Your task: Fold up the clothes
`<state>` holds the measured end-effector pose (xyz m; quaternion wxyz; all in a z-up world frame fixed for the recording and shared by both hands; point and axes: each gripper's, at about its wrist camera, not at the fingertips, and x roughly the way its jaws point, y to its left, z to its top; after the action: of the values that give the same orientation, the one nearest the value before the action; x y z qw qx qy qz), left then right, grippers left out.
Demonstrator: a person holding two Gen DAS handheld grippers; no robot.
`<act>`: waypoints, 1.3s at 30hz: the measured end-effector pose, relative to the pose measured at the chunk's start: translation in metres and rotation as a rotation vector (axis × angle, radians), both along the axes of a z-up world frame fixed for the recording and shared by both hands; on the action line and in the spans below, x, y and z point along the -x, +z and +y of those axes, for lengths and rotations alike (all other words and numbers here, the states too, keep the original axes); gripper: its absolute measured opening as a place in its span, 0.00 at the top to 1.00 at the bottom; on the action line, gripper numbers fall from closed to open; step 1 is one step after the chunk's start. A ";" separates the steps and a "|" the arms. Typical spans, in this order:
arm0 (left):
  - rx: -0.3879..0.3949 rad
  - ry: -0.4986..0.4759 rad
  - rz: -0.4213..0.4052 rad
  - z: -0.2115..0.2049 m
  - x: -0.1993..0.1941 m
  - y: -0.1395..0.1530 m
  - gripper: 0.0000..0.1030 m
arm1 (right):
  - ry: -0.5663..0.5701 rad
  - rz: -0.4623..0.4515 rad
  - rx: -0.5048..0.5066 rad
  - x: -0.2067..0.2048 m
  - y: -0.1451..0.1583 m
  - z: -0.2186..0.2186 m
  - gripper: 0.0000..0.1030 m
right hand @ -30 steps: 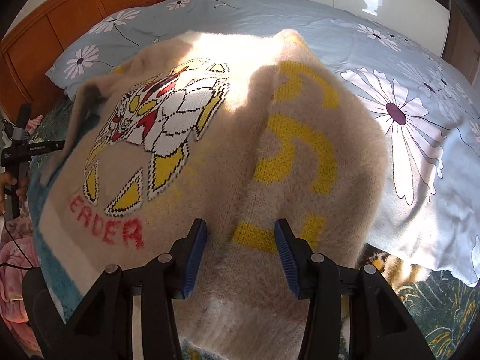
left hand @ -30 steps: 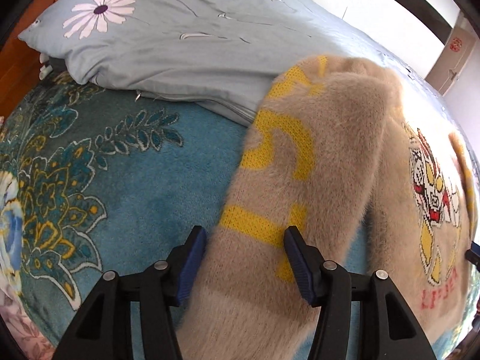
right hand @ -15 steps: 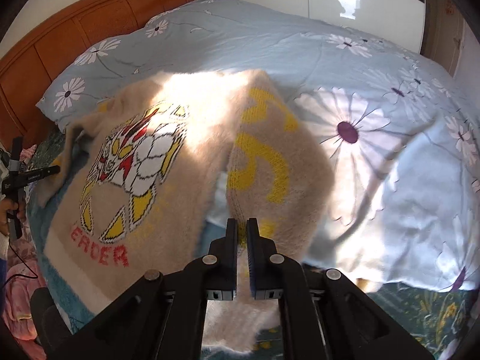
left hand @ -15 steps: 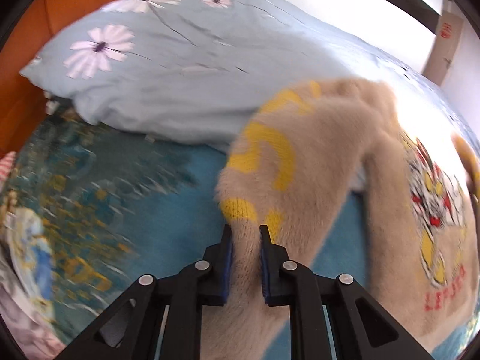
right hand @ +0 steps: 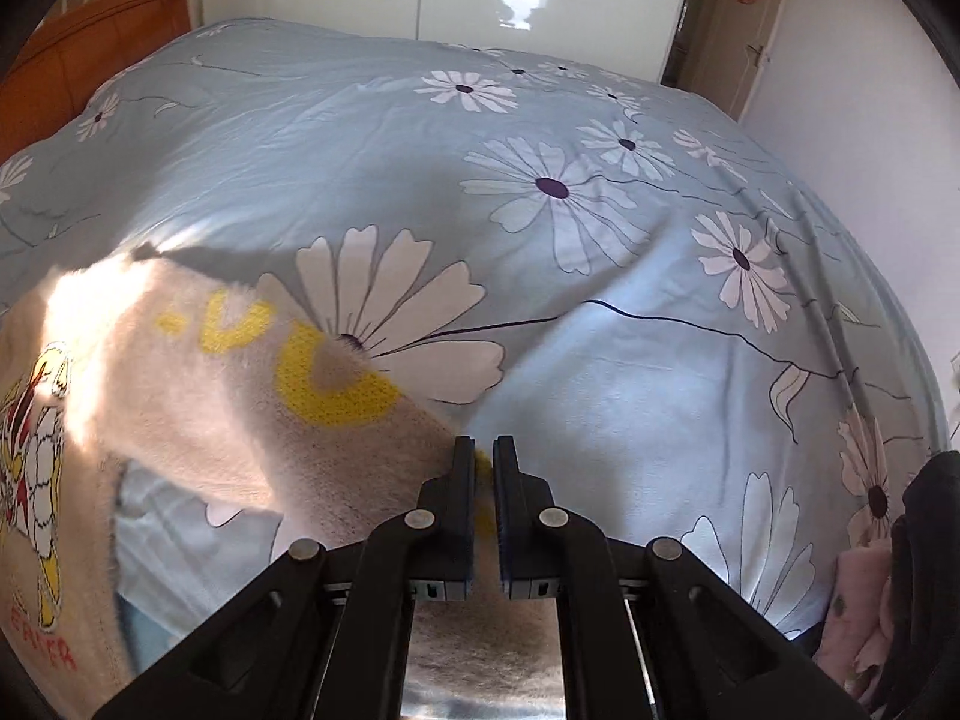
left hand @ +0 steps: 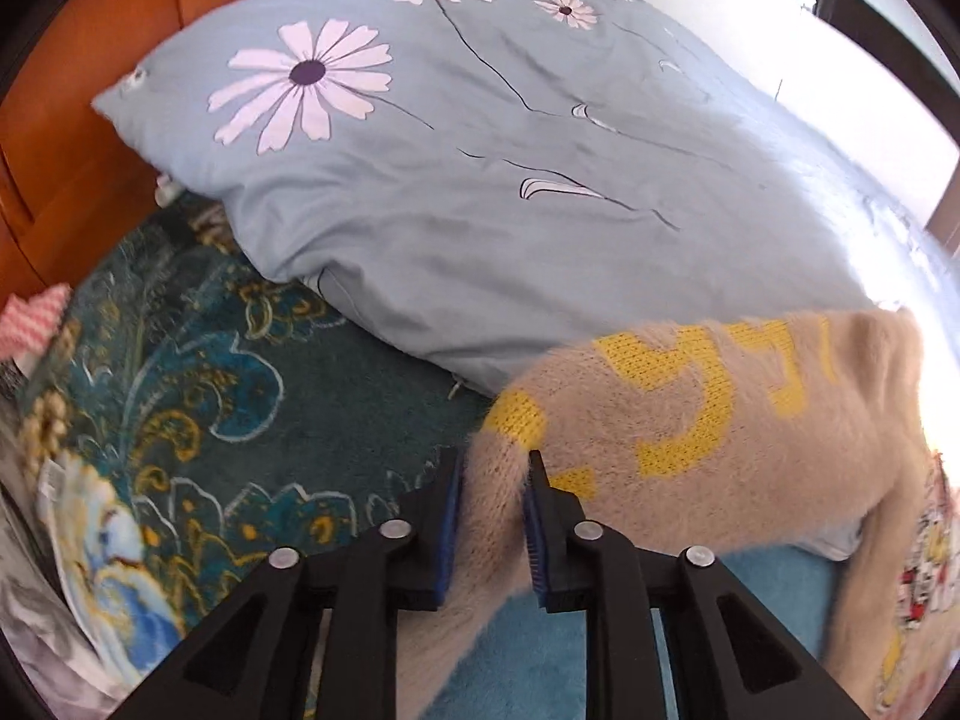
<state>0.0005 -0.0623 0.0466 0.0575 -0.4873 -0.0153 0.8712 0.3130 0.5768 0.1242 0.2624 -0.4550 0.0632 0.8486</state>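
Left wrist view: left gripper (left hand: pixel 493 483) is clamped on one sleeve (left hand: pixel 690 414), which runs rightward to the sweater body; right gripper (right hand: pixel 485 468) pinches the other sleeve (right hand: pixel 288 408), running leftward.

My right gripper (right hand: pixel 483 468) is pinched shut on the near end of a fuzzy beige sweater sleeve (right hand: pixel 288 414), which carries yellow letters and stretches away to the left. The sleeve is lifted off the pale blue daisy-print duvet (right hand: pixel 630 300), with a strip of duvet showing beneath it. At the far left edge I see the sweater's front (right hand: pixel 36 462) with its red, white and yellow figure. An orange wooden headboard (right hand: pixel 78 60) sits far left; pink fabric (right hand: pixel 858 618) lies near right.
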 end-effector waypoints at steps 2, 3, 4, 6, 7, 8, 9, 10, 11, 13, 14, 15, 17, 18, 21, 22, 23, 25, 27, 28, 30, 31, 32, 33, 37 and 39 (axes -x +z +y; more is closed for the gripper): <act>-0.056 0.013 -0.006 -0.007 -0.008 0.002 0.54 | -0.048 -0.001 -0.021 -0.001 -0.001 0.011 0.95; -0.086 0.019 -0.010 -0.009 -0.015 0.004 0.51 | -0.066 0.008 -0.012 -0.003 -0.001 0.016 0.95; -0.096 0.018 -0.004 -0.008 -0.024 0.008 0.50 | -0.079 0.030 0.003 -0.008 0.002 0.018 0.95; -0.114 0.016 0.009 -0.005 -0.043 0.016 0.50 | -0.089 0.091 0.020 -0.022 0.011 0.012 0.94; -0.123 0.015 0.016 -0.004 -0.052 0.020 0.50 | -0.063 0.123 0.019 -0.030 0.016 0.003 0.94; -0.150 -0.006 0.016 0.001 -0.064 0.021 0.48 | -0.021 0.151 0.020 -0.040 0.021 -0.012 0.93; -0.178 -0.029 0.015 0.007 -0.077 0.022 0.46 | 0.028 0.175 0.026 -0.051 0.024 -0.030 0.88; -0.205 -0.052 0.014 0.012 -0.089 0.024 0.45 | 0.084 0.195 0.044 -0.062 0.025 -0.048 0.83; -0.233 -0.074 0.014 0.018 -0.101 0.025 0.44 | 0.146 0.212 0.088 -0.073 0.022 -0.067 0.69; -0.313 -0.131 -0.064 0.035 -0.122 0.011 0.42 | 0.258 0.211 0.235 -0.087 0.005 -0.101 0.56; -0.353 -0.160 -0.104 0.044 -0.133 0.004 0.42 | 0.310 0.190 0.312 -0.089 -0.006 -0.118 0.56; -0.360 -0.181 -0.134 0.054 -0.143 -0.003 0.42 | 0.355 0.159 0.370 -0.090 -0.018 -0.135 0.56; -0.358 -0.227 -0.179 0.072 -0.162 -0.015 0.42 | 0.429 0.112 0.434 -0.090 -0.038 -0.167 0.56; -0.349 -0.253 -0.194 0.081 -0.171 -0.020 0.42 | 0.453 0.098 0.456 -0.091 -0.046 -0.180 0.56; -0.348 -0.296 -0.222 0.099 -0.193 -0.026 0.42 | 0.475 0.078 0.524 -0.093 -0.066 -0.204 0.56; -0.348 -0.299 -0.230 0.103 -0.198 -0.029 0.42 | 0.467 0.079 0.543 -0.093 -0.072 -0.207 0.56; -0.347 -0.302 -0.237 0.107 -0.203 -0.031 0.42 | 0.460 0.085 0.558 -0.094 -0.075 -0.209 0.55; -0.349 -0.291 -0.220 0.110 -0.210 -0.032 0.42 | 0.453 0.108 0.560 -0.096 -0.077 -0.213 0.55; -0.367 -0.294 -0.213 0.112 -0.216 -0.032 0.42 | 0.455 0.123 0.591 -0.097 -0.077 -0.214 0.56; -0.377 -0.295 -0.209 0.114 -0.219 -0.032 0.43 | 0.458 0.128 0.599 -0.098 -0.077 -0.214 0.58; -0.375 -0.289 -0.199 0.116 -0.223 -0.032 0.48 | 0.462 0.133 0.591 -0.100 -0.076 -0.215 0.80; -0.361 -0.284 -0.195 0.117 -0.225 -0.031 0.54 | 0.456 0.138 0.593 -0.100 -0.075 -0.214 0.83; -0.346 -0.278 -0.190 0.118 -0.226 -0.031 0.64 | 0.452 0.145 0.610 -0.100 -0.075 -0.211 0.88; -0.331 -0.272 -0.186 0.119 -0.227 -0.030 0.71 | 0.449 0.151 0.620 -0.100 -0.073 -0.210 0.89; -0.358 -0.258 -0.166 0.109 -0.235 -0.026 0.87 | 0.468 0.164 0.588 -0.102 -0.061 -0.210 0.89; -0.340 -0.262 -0.157 0.107 -0.236 -0.029 0.87 | 0.473 0.151 0.571 -0.101 -0.061 -0.212 0.89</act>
<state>0.2364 0.0450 0.0176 0.2501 -0.5347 -0.1031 0.8006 0.4138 0.3653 0.0629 -0.0836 -0.4481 0.2093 0.8651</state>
